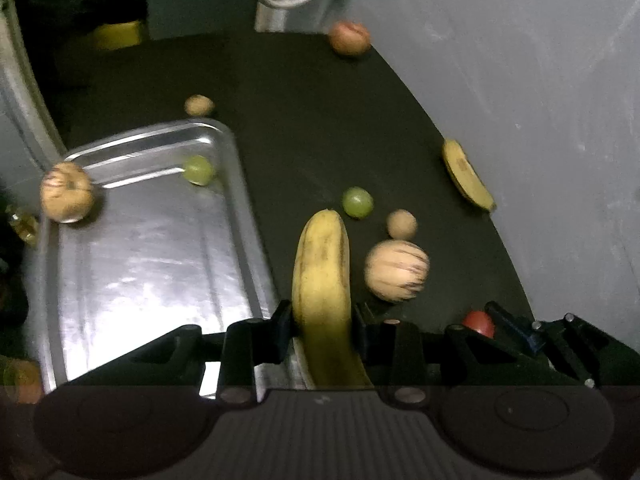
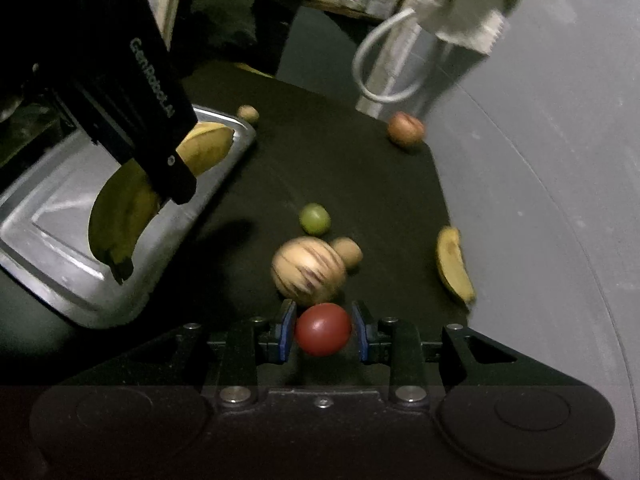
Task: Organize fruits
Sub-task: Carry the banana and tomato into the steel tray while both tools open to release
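Two claws, each pinching a fruit: the left gripper [image 1: 322, 320] clamps a banana [image 1: 322, 280] held above the right rim of the metal tray [image 1: 160, 272]; the right gripper [image 2: 323, 330] grips a red tomato [image 2: 323, 329] over the near edge of the black mat [image 2: 340, 176]. Just beyond sits a striped melon [image 2: 308, 270], touching a small brown fruit [image 2: 348, 251], with a green grape [image 2: 315, 219] near. A second banana [image 2: 454, 266] lies at the mat's right edge, and a reddish fruit [image 2: 405, 129] sits at its far right corner.

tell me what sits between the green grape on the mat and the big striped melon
A small tan round fruit lies between the green grape and the striped melon, slightly to their right; the left wrist view shows it.
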`<action>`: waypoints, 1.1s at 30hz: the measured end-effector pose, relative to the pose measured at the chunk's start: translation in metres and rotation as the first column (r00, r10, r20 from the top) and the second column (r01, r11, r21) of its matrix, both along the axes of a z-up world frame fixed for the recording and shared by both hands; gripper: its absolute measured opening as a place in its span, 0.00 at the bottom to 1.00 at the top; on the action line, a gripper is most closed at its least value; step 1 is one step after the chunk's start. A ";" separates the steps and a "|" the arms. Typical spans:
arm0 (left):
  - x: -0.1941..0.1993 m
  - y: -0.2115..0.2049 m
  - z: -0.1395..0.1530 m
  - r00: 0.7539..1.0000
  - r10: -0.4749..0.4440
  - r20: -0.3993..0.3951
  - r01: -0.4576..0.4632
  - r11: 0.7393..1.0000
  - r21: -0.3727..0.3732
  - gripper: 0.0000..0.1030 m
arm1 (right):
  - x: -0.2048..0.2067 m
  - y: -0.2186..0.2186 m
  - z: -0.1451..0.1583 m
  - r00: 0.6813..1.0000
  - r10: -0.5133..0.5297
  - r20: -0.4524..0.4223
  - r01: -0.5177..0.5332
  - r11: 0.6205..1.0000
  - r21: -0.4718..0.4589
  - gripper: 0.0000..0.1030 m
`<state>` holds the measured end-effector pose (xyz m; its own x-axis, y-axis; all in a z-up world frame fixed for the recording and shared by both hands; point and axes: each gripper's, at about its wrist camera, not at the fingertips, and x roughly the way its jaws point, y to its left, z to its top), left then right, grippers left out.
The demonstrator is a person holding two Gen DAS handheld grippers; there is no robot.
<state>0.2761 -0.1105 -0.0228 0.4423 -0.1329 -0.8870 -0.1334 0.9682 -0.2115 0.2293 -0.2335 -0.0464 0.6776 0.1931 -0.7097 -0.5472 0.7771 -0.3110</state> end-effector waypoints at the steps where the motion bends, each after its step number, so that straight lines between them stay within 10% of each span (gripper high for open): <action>1: -0.002 0.006 0.003 1.000 0.015 0.006 -0.015 1.000 0.001 0.34 | 0.001 0.005 0.001 1.000 0.015 0.002 -0.015 1.000 0.003 0.31; 18: -0.026 0.119 0.000 0.958 0.287 0.013 -0.288 0.957 0.026 0.34 | 0.043 0.109 -0.001 0.970 0.244 0.007 -0.244 0.969 0.040 0.31; 33: -0.025 0.164 -0.036 0.944 0.326 -0.048 -0.325 0.945 0.029 0.34 | 0.075 0.161 -0.024 0.964 0.261 -0.051 -0.259 0.965 0.047 0.30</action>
